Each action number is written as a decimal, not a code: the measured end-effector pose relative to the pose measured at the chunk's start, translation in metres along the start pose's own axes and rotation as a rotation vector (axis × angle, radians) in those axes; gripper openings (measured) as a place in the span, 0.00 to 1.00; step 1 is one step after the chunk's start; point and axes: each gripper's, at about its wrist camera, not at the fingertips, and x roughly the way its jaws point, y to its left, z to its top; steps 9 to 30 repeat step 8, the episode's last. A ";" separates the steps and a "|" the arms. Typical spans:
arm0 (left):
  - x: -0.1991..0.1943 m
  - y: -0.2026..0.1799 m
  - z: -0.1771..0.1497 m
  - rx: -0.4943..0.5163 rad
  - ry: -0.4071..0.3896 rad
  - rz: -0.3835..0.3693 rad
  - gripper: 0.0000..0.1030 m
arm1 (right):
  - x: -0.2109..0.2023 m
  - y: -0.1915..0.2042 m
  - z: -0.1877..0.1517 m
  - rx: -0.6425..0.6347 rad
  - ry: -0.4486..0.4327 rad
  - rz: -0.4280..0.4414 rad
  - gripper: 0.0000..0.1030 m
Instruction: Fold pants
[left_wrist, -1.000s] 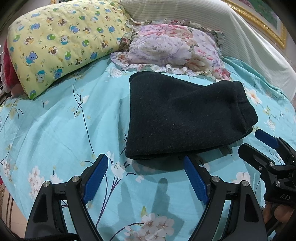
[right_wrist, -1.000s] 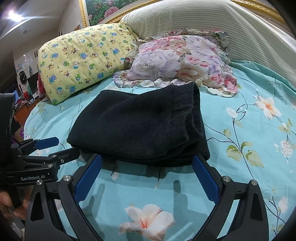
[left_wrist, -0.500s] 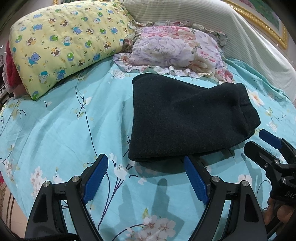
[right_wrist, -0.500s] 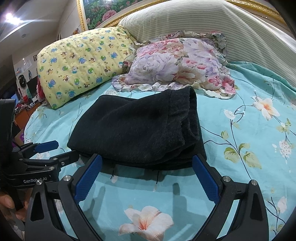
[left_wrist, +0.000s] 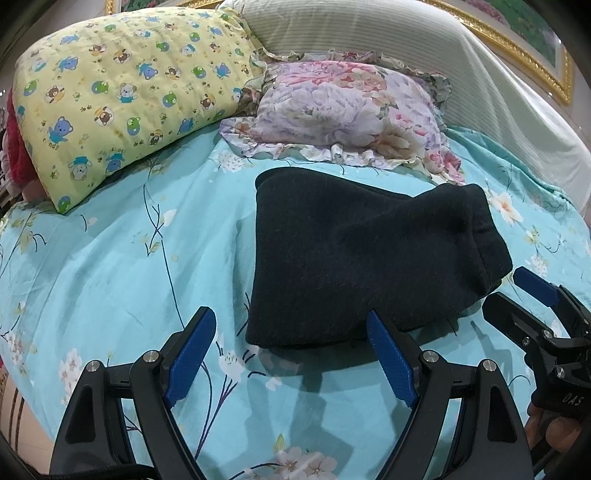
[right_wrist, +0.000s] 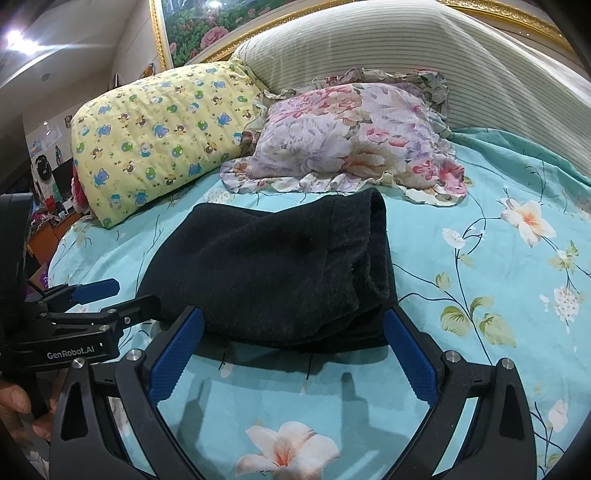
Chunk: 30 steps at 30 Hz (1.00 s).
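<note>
Your left hand-held gripper (left_wrist: 291, 354) and right hand-held gripper (right_wrist: 293, 350) both hang spread wide and empty just short of the pants' near edge. The dark pants (left_wrist: 365, 258) lie folded into a compact stack on the turquoise flowered bed sheet (left_wrist: 110, 266). Beyond them sit a floral pillow (right_wrist: 354, 136) and a yellow bear-print pillow (left_wrist: 122, 96).

Both tools are black plastic with silver screws and blue ribbed pads (left_wrist: 192, 354); the left gripper (right_wrist: 99, 295), at the frame's left, reads "GenRobot.AI".
</note>
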 end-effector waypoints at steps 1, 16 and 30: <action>0.000 0.000 0.001 -0.001 0.002 -0.001 0.82 | 0.000 0.000 0.000 -0.001 0.001 -0.003 0.95; -0.001 -0.009 0.013 0.007 0.002 -0.004 0.82 | -0.002 -0.002 0.003 0.005 -0.010 -0.004 0.97; -0.001 -0.009 0.013 0.007 0.002 -0.004 0.82 | -0.002 -0.002 0.003 0.005 -0.010 -0.004 0.97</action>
